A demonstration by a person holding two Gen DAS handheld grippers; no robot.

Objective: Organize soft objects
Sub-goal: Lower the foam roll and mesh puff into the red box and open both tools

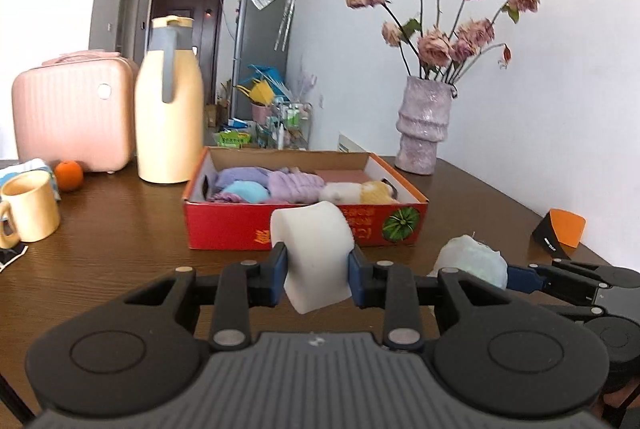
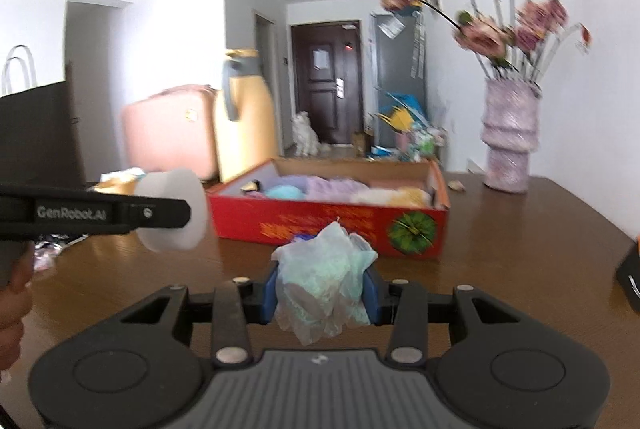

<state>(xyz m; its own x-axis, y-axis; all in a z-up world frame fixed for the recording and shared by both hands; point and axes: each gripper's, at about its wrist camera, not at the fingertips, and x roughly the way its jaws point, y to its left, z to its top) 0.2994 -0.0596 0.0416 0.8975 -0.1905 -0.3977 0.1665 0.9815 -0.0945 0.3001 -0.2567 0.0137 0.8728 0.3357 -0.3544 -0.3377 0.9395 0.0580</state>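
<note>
Holding a bent white foam block (image 1: 312, 253), your left gripper (image 1: 317, 271) has its blue pads (image 1: 279, 269) pressed into both sides of it, so the block bulges up and curls over between them. The block hangs above the dark wooden table (image 1: 120, 229), just in front of the red cardboard box (image 1: 304, 227). In the right wrist view the same block (image 2: 176, 209) shows at the left, clamped at the tip of your left gripper (image 2: 182, 213), off the table and beside the box's near left corner.

Your right gripper (image 2: 322, 291) is closed on a crumpled pale-green translucent plastic bag (image 2: 324, 281); its blue pads (image 2: 269, 293) squeeze the bag from either side, and loose folds spill above and below them. From the left wrist view that bag (image 1: 472, 259) sits to the right of the foam block, near it but apart.

The red box (image 2: 328, 225) is open-topped, with a green watermelon print on its front. Inside lie rolled soft pieces: lilac (image 1: 294, 185), light blue (image 1: 246, 191), purple and a white-and-yellow one (image 1: 360, 192).

Behind the box stand a cream thermos jug with a grey handle (image 1: 168, 109), a pink ribbed hard case (image 1: 72, 113) and a lilac textured vase of dried pink roses (image 1: 424, 127). At the left sit a cream mug (image 1: 28, 207) and an orange fruit (image 1: 69, 175).
</note>
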